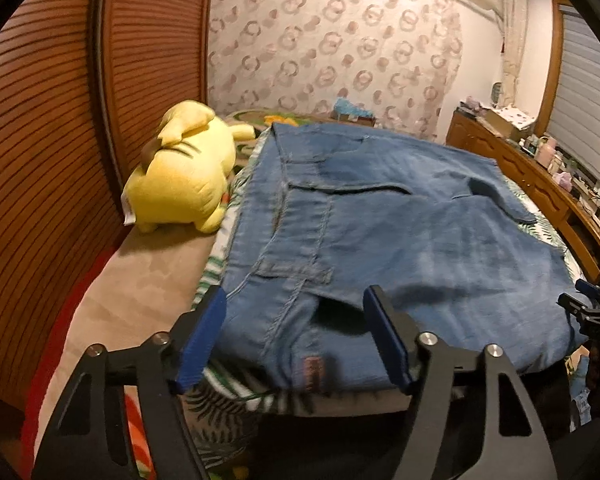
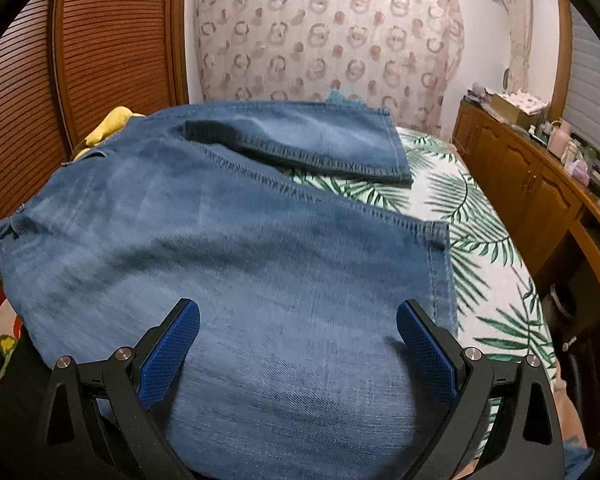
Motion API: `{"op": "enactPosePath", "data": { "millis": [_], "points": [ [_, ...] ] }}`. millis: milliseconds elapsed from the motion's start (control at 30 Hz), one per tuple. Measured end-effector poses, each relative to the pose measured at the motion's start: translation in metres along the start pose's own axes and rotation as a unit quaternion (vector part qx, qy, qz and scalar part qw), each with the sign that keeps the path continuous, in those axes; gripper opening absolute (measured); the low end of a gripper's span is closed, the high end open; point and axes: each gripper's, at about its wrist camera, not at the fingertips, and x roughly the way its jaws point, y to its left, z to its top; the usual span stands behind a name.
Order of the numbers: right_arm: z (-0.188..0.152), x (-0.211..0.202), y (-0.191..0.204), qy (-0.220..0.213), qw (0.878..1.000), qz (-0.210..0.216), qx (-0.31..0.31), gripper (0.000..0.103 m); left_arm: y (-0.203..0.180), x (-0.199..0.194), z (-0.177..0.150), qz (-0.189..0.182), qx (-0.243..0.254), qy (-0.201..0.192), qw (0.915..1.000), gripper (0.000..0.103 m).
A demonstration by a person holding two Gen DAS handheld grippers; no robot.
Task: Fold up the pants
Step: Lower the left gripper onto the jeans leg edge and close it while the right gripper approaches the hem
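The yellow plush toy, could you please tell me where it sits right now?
In the left wrist view, the yellow plush toy lies on the bed's left side, between the brown slatted wooden door and the blue denim pants.

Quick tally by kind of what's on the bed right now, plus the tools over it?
Jeans: 1
Yellow plush toy: 1
Leaf-print sheet: 1
Tools: 2, left tool and right tool, both open
Total: 5
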Motion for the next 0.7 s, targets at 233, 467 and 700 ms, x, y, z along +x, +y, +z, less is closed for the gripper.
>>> {"op": "enactPosePath", "data": {
  "millis": [233,467,700],
  "points": [
    [-0.005,-0.006,0.008,0.01,1.0,0.001,0.002,0.099,0.016,0.01,-0.013,0.017,-0.01,0.02,0.9996,0.062],
    [-0.007,-0.011,0.007,0.003,1.0,0.013,0.008,0.1,0.028,0.019,-0.018,0.032,-0.023,0.037,0.9986,0.062],
    [-0.007,-0.006,-0.002,-0.002,1.0,0.017,0.008,0.102,0.026,0.021,-0.022,0.027,-0.015,0.03,0.9991,0.048]
  ]
}}
